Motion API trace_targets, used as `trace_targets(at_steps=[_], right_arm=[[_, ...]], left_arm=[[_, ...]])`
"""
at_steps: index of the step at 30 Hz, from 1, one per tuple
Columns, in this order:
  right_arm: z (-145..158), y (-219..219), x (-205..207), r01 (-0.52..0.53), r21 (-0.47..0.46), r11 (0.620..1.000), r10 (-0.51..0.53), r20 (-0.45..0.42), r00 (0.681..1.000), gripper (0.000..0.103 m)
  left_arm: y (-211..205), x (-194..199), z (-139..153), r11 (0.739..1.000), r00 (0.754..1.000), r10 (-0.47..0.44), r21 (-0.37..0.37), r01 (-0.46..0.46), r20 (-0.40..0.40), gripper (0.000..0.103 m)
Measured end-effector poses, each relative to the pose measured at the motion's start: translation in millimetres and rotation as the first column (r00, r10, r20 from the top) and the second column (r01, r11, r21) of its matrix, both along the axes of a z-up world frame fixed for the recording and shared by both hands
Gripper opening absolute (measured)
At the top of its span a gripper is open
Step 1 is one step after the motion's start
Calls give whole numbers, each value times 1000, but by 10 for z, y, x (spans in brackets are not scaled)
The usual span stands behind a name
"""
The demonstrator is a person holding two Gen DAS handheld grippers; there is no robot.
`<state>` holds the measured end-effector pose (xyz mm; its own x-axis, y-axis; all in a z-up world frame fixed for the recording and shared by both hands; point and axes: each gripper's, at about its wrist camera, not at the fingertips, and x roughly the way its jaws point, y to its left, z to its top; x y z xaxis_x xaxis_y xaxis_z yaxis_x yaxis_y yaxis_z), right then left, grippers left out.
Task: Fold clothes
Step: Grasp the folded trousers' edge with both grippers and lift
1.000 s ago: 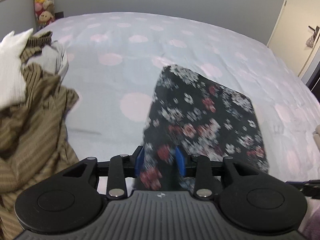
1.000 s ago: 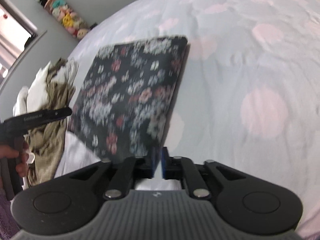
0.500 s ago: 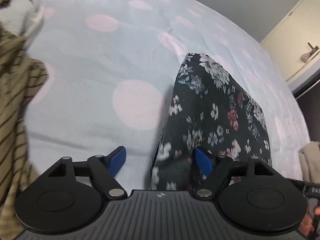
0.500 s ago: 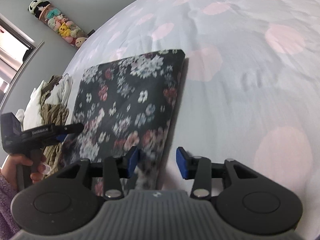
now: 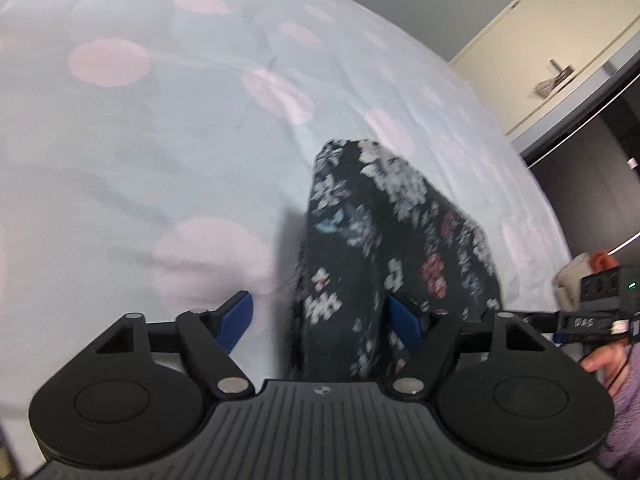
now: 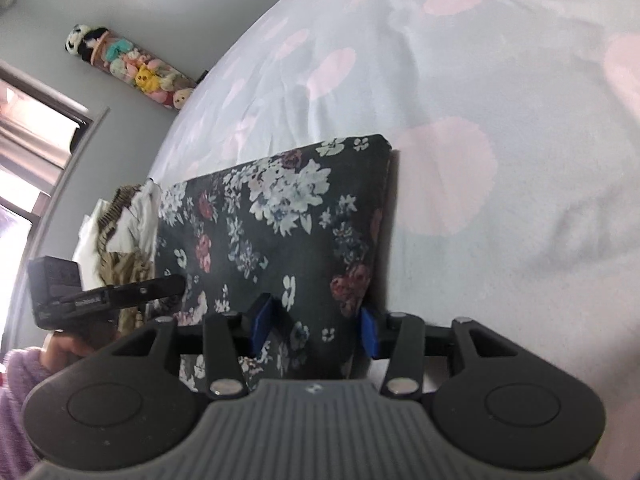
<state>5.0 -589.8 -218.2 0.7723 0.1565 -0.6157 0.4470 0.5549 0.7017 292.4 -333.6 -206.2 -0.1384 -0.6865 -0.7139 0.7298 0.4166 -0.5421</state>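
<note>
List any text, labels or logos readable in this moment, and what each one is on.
No text here can be read with confidence.
White lettering on the side of the left gripper, seen from the right wrist view: too small and blurred to read.
Lettering on the side of the right gripper, seen from the left wrist view: about three pale characters, blurred, not legible.
Floral garment and dotted bedspread: pattern only, no text.
</note>
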Motion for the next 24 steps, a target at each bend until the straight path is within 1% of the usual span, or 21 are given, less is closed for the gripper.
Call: trace_targets(at_steps=[1,2,4,6,8,10,11,13,16,19,22,24], right_arm=[[-12,-13,-9,3,13,1000,-3,5,1000,47],[-25,-26,-18,6,26,1000,-7,9,1000,47],[-34,-33,-7,15,41,999,-15,8,1000,47],[-30,-21,14,10,34,999,-10,8,1000,47],[-6,-16,-14,10,28,1000,-10,8,1000,44],[49,-27,-121,21,30,999,-21,8,1000,35],[76,-33,-174,26,31,999,-27,8,1000,32],[131,-44,-282,37,33,999,-38,8,999,23],[213,-61,-442,54,36,998,-54,8,999,19],[295,-78,-603,70,40,997,-70,8,998,17],[377,-95,-763,86,43,995,-86,8,996,17],[432,-106,-870,97,45,994,-97,7,995,17]], left_arm=[[-38,26,-20,1000,999,-6,-17,5,-37,52],[-62,39,-38,1000,998,-8,-27,6,-60,51],[-82,37,-68,1000,997,-1,-30,-1,-76,51],[-100,16,-62,1000,997,6,-23,-8,-75,50],[-119,-11,-43,1000,998,13,-13,-14,-67,49],[-130,-41,5,1000,999,19,-5,-19,-51,46],[-133,-53,27,1000,999,24,-2,-24,-48,45],[-144,-80,46,999,997,42,-1,-43,-57,42],[-181,-162,84,998,997,61,14,-60,-50,39],[-243,-322,117,999,997,40,28,-38,-63,38],[-330,-570,148,1000,996,-6,22,9,-93,35],[-412,-810,168,999,993,-49,10,50,-103,34]])
